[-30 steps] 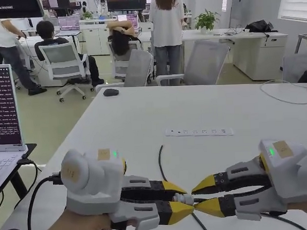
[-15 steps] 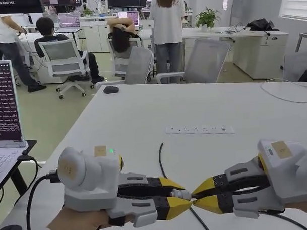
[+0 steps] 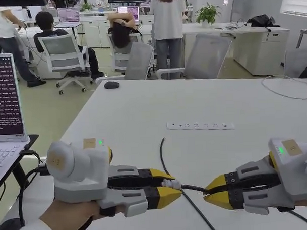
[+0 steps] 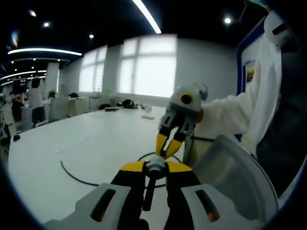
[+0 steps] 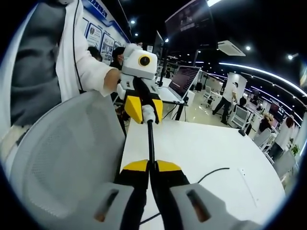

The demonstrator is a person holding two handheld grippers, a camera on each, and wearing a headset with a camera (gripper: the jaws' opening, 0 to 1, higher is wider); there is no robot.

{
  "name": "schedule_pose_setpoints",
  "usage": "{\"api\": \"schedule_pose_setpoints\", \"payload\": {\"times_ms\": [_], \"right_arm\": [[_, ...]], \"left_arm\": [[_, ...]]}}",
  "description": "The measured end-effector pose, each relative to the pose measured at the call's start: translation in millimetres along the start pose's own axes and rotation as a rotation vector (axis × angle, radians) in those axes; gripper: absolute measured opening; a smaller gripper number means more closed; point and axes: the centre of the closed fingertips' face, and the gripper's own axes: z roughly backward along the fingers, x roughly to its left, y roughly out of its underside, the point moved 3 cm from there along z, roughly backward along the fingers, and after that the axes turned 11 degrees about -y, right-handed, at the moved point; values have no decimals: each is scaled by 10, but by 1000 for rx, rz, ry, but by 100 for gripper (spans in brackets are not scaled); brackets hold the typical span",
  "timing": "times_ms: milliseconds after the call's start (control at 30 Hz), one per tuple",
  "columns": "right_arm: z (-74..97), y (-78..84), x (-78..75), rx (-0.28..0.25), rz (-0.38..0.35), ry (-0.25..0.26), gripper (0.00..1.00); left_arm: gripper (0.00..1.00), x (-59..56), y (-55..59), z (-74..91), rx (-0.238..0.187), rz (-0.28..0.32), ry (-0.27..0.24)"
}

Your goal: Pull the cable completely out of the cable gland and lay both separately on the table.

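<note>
Your left claw [image 3: 174,186] is clamped shut on the cable gland [image 3: 170,184], a small pale fitting pinched between the yellow tips. Your right claw [image 3: 207,191] faces it tip to tip, a short way apart, and is closed narrow on the black cable [image 3: 192,188]. That short stretch of cable runs straight from the mouth of the gland into the right tips, so the cable sits inside the gland and is not out of it. You hold both claws above the white surface [image 3: 244,99], near its front edge.

From the right gripper view, the cable [image 5: 149,143] rises from between your own tips [image 5: 149,166] to the gland [image 5: 147,115], which sits in the left claw [image 5: 144,114] across from you. From the left gripper view, the gland [image 4: 155,166] fills the gap between your yellow tips [image 4: 155,167], with the right claw [image 4: 164,149] just beyond it.

More of the cable lies slack on the surface: one free end points away from you toward a white power strip [image 3: 200,125], and a loop [image 4: 76,176] curves across the top. A laptop [image 3: 6,97] stands open at your left, off the surface.
</note>
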Motion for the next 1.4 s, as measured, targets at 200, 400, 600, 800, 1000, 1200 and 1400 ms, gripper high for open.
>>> {"api": "schedule_pose_setpoints", "payload": {"times_ms": [200,400,600,800,1000,1200,1400], "right_arm": [[-16,13,-1,-1,-13,4,3],[-25,42,-13,3,-22,10,3],[-35,8,-52,-15,-37,13,9],[-114,-149,-88,-45,1,23,13],[-194,-206,-110,-53,22,8,7],[-226,-209,-97,-46,41,-8,4],[-265,-164,-132,-35,31,-8,3]], "left_arm": [[17,6,-4,9,-8,11,1],[16,-8,-70,3,-46,26,9],[16,-18,-77,-12,-53,25,13],[16,-14,-69,-15,-51,33,12],[16,-10,-65,4,-53,33,8],[16,-1,-50,33,-52,38,2],[16,73,-76,94,-46,36,-11]]}}
